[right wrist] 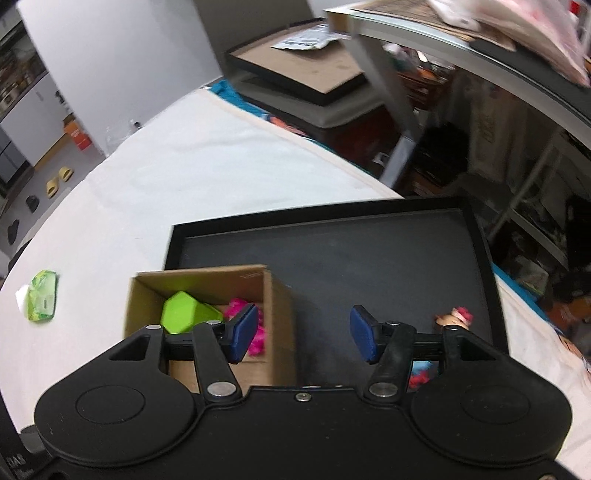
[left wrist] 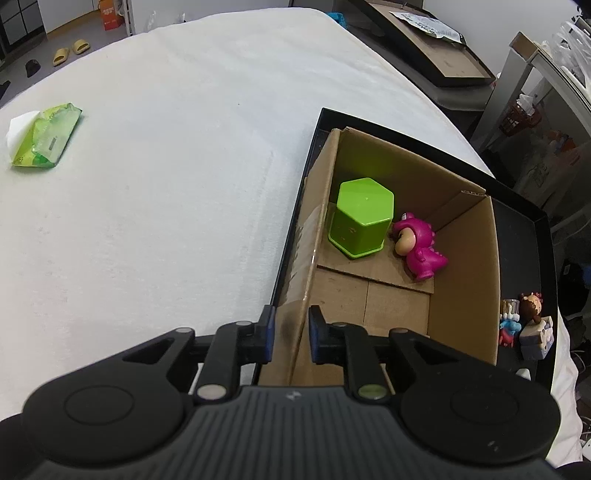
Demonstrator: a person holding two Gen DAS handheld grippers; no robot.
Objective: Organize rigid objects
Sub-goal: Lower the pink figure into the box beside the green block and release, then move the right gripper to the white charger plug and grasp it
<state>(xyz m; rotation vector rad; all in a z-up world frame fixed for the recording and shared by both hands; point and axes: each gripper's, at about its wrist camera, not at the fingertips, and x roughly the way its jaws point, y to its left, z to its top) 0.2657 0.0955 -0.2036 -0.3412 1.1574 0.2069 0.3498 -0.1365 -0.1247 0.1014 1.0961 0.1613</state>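
You have a white cloth-covered table filling most of the view. Beyond it, a pale wall meets the floor, where yellow slippers lie near an orange box. A grey shelf unit stands at right, cluttered underneath.

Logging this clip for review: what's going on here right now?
A person is sorting toys into a cardboard box that stands in a black tray. The left gripper is shut on the box's near wall, steadying it. A green container and a pink dinosaur figure are already inside. The right gripper is open and empty above the tray. A few small figurines wait in the tray beside the box.
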